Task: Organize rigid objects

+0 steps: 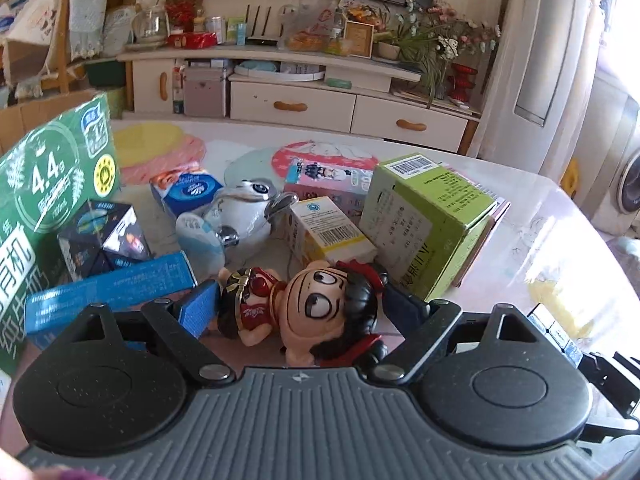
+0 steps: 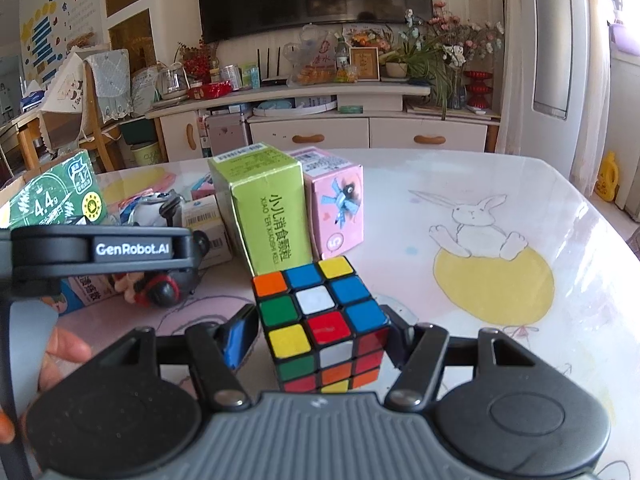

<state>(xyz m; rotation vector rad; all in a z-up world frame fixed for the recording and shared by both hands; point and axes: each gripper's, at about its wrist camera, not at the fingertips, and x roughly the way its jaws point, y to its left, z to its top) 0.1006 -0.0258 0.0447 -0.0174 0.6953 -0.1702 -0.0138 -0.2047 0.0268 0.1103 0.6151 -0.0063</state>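
In the left wrist view my left gripper [image 1: 298, 304] is closed around a doll [image 1: 308, 312] with a big head, black hair and red clothes, lying on the table. In the right wrist view my right gripper [image 2: 320, 332] holds a Rubik's cube [image 2: 320, 320] between its fingers, low over the table. Just beyond the cube stand a lime green box [image 2: 266, 208] and a pink box [image 2: 336, 204]. The left gripper body [image 2: 100, 248] shows at the left of the right wrist view, over the doll [image 2: 156, 292].
Behind the doll lie a white-and-yellow box [image 1: 328, 228], the lime green box [image 1: 428, 220], a white kettle-shaped toy [image 1: 240, 216], a blue long box [image 1: 108, 288], a dark cube-like puzzle [image 1: 100, 240] and a large green carton [image 1: 48, 192]. The table's right side [image 2: 500, 260] has a rabbit drawing.
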